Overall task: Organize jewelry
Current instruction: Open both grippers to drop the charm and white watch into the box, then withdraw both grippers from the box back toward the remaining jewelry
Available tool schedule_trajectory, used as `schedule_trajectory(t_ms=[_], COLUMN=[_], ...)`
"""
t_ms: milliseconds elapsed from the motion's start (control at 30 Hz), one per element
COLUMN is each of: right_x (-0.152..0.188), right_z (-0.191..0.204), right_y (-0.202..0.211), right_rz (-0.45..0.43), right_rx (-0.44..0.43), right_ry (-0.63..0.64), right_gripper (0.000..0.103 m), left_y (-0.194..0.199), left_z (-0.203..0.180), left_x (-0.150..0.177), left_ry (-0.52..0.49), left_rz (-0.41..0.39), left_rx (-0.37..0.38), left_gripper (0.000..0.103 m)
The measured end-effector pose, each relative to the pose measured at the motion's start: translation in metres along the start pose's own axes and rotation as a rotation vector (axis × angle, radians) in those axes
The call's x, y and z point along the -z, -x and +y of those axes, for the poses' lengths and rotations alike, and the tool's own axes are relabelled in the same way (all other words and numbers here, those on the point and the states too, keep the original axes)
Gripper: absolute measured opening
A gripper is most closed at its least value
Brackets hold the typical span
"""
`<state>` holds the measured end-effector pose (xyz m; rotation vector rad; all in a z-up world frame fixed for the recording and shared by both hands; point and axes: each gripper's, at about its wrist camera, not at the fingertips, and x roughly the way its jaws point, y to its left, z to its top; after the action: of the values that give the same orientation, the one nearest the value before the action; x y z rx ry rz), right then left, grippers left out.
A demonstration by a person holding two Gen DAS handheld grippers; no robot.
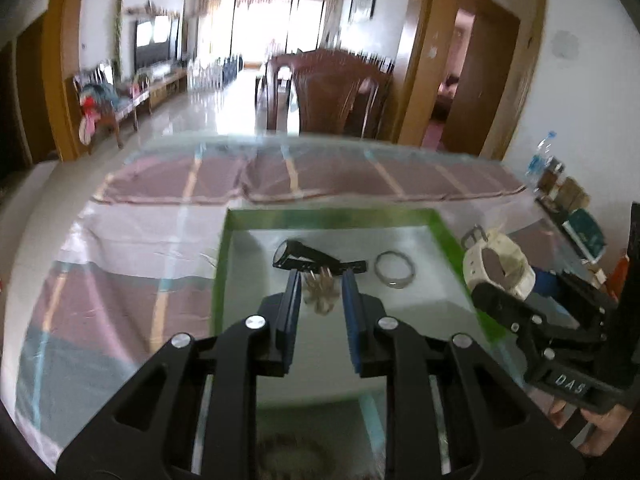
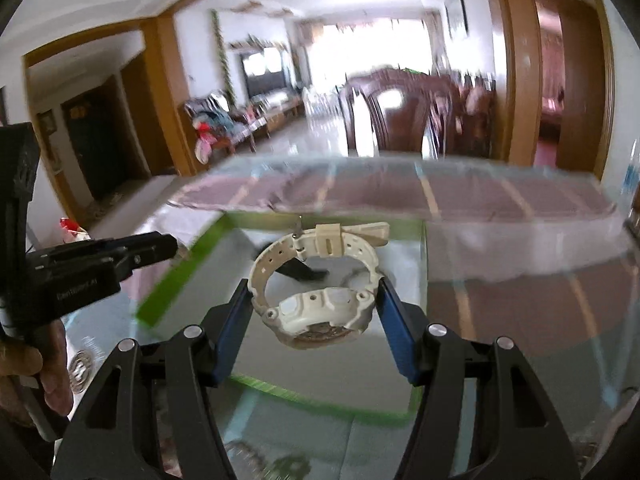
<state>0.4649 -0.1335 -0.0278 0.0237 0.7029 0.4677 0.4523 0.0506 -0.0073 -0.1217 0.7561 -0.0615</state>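
Note:
A green-edged tray lies on the glass table. In it lie a black watch, a silver bangle and a small pale ornament. My left gripper hovers over the tray, its jaws a little apart around the ornament. I cannot tell whether they grip it. My right gripper is shut on a cream-white watch and holds it above the tray. In the left wrist view that watch sits at the tray's right edge. The left gripper shows at left.
A striped pink and grey cloth lies under the glass. Bottles and boxes stand at the table's far right. Dark wooden chairs stand beyond the far edge. More jewelry lies near the front edge.

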Motion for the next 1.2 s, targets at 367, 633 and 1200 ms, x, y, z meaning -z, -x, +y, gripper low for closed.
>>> schedule_trajectory(t_ms=[367,633,1200], right_x=[0.010,0.053,0.210], right_z=[-0.002,0.018,0.070], right_y=[-0.004,0.176,0.243], right_rz=[-0.044,-0.399,-0.292], right_rx=[0.087,0.084,0.042], right_ry=[-0.005,0.003,0.018], right_gripper=[0.087,0.100,0.100], left_y=[-0.018,0.159,0.215], left_z=[0.011,0.005,-0.016], left_x=[0.018,0.094,0.267], left_ry=[0.031,0.025,0.060], left_rz=[-0.039,-0.367,-0.278], left_rx=[-0.092,-0.070,-0.061], left_gripper=[0.092,0.099,0.099])
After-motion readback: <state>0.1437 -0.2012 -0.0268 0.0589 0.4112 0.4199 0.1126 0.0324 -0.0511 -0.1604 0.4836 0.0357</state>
